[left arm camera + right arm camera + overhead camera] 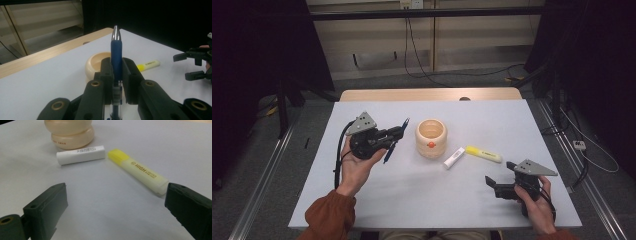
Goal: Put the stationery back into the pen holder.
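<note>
Between left claw (116, 75) jaws, pen (116, 57) half-hidden

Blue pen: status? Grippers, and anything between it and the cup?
Left gripper shut on blue pen, tip up. Right gripper open, empty, low over the table. Cream cup just right of pen, path unobstructed.

White table (412, 200), wooden strip (432, 94) along far edge; cables (422, 65) on grey floor (377, 82)
</note>
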`<state>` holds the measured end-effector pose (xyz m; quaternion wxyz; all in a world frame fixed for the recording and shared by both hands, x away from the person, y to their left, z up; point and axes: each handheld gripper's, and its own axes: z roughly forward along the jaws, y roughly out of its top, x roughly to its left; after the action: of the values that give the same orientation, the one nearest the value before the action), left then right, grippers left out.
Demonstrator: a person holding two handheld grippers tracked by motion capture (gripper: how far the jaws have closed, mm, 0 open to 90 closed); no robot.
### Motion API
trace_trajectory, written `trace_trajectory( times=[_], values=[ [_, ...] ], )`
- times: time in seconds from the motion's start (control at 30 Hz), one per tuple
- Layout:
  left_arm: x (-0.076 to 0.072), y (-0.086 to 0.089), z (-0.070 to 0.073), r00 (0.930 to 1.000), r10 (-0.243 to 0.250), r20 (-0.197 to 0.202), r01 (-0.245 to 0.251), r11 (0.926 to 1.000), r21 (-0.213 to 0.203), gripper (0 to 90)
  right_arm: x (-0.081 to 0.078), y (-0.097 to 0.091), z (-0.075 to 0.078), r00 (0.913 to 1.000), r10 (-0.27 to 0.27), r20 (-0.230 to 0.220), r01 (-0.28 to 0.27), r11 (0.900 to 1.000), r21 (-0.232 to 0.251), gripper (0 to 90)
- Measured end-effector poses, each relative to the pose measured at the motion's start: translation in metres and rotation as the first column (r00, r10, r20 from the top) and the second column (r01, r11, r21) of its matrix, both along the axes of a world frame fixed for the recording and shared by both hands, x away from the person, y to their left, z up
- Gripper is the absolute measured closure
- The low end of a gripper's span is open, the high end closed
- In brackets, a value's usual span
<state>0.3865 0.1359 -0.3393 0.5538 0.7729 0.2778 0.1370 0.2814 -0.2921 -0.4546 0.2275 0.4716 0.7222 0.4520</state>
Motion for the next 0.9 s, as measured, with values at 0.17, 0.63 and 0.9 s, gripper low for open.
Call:
trace_trajectory(
  times=[0.17,0.63,0.9],
  values=[
    [0.004,-0.007,0.003,0.9999,0.001,0.013,-0.001,0.9998,-0.018,80.2,0.0,0.001,0.0,1.0,0.002,-0.001,-0.002,1.0,-0.001,4.0],
    [0.016,-0.028,0.013,0.9995,0.002,0.031,-0.001,0.9983,-0.059,80.2,-0.001,0.0,0.0,1.0,0.0,0.004,0.0,1.0,0.002,4.0],
    [0.025,-0.039,0.015,0.9996,-0.003,0.03,0.005,0.9972,-0.075,80.3,-0.001,0.0,0.0,1.0,0.002,0.004,-0.002,1.0,0.002,4.0]
  ],
)
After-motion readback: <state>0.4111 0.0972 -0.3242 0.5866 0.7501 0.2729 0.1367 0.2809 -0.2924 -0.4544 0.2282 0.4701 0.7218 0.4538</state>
